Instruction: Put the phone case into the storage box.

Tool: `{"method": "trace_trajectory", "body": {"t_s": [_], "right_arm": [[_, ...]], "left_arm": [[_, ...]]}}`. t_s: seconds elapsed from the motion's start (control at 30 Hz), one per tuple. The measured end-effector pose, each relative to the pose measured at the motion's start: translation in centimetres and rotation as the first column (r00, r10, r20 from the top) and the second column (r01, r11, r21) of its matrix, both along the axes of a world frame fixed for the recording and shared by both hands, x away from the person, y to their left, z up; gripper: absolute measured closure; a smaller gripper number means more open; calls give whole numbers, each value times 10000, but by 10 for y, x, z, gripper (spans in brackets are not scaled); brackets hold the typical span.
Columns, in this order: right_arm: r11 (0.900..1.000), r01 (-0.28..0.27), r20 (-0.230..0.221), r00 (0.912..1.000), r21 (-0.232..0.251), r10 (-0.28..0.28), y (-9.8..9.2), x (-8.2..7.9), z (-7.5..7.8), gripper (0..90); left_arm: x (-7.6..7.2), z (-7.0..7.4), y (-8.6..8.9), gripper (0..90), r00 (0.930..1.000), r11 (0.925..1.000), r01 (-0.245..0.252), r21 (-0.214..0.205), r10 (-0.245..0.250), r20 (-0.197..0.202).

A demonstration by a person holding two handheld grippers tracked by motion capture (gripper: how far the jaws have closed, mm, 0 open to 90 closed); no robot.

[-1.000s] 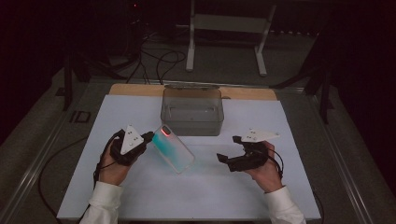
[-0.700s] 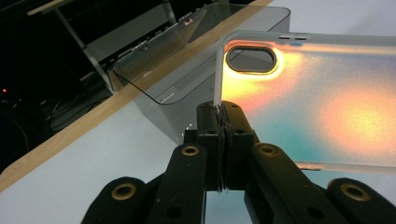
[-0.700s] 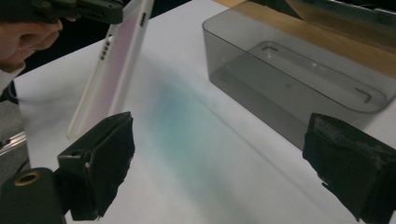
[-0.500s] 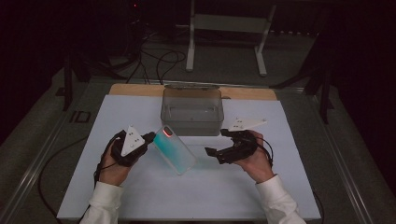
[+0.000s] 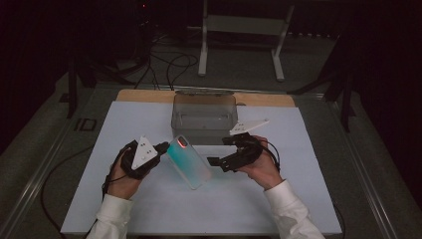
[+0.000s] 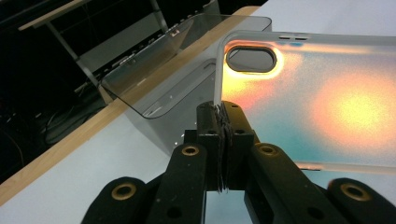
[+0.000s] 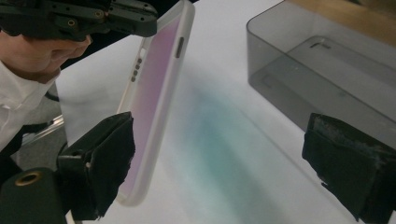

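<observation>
A translucent phone case point(image 5: 191, 162) with an orange and teal tint hangs tilted over the white mat. My left gripper point(image 5: 163, 147) is shut on its top edge beside the camera cutout. In the left gripper view the jaws point(image 6: 219, 109) pinch the rim of the case point(image 6: 317, 98). My right gripper point(image 5: 219, 152) stands open at the case's right side. In the right gripper view the case point(image 7: 154, 93) stands on edge just inside the left pad point(image 7: 105, 163), and the wide gap point(image 7: 229, 163) between the pads is bare. The left gripper point(image 7: 135, 21) shows at the case's top.
A smoky grey plastic box point(image 5: 204, 112) stands at the back middle of the white mat point(image 5: 298, 209), close behind both grippers, also seen as the box point(image 7: 327, 60). A wooden strip point(image 5: 144, 95) edges the mat's far side. Cables lie on the floor beyond.
My right gripper has moved left and slightly up, from the mat's right side to the phone case. The left gripper and the case have stayed put.
</observation>
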State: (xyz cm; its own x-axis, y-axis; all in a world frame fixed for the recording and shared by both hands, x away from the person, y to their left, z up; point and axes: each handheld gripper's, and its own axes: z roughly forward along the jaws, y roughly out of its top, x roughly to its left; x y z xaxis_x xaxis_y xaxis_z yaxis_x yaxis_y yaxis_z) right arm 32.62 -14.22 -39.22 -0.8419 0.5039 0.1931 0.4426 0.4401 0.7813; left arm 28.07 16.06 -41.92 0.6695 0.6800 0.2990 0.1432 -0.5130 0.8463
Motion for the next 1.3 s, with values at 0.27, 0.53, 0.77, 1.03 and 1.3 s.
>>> {"method": "trace_trajectory", "body": {"t_s": [0.27, 0.53, 0.77, 1.03, 1.3], "right_arm": [[9996, -268, -268, 9993, 54, 269, 9, 2, 0, 116], [9988, -488, -820, 9954, 13, 488, 18, 3, 1, 208], [9978, -668, -1470, 9869, -6, 660, 23, 6, 2, 309], [9926, -1205, -2292, 9658, 157, 1209, 28, 7, 1, 517], [9907, -1333, -2817, 9499, 268, 1354, 29, 12, 0, 747]], "left_arm": [[-1, -2, -7, 887, 9998, 9997, 197, 146, -197, -10], [-3, -4, -14, 887, 9992, 9986, 374, 377, -377, 91], [-5, -1, -13, 887, 9990, 9985, 383, 390, -392, 236], [-8, 1, -14, 887, 9974, 9978, 565, 333, -579, 419], [-9, 1, -15, 886, 9953, 9967, 729, 359, -750, 605]]}}
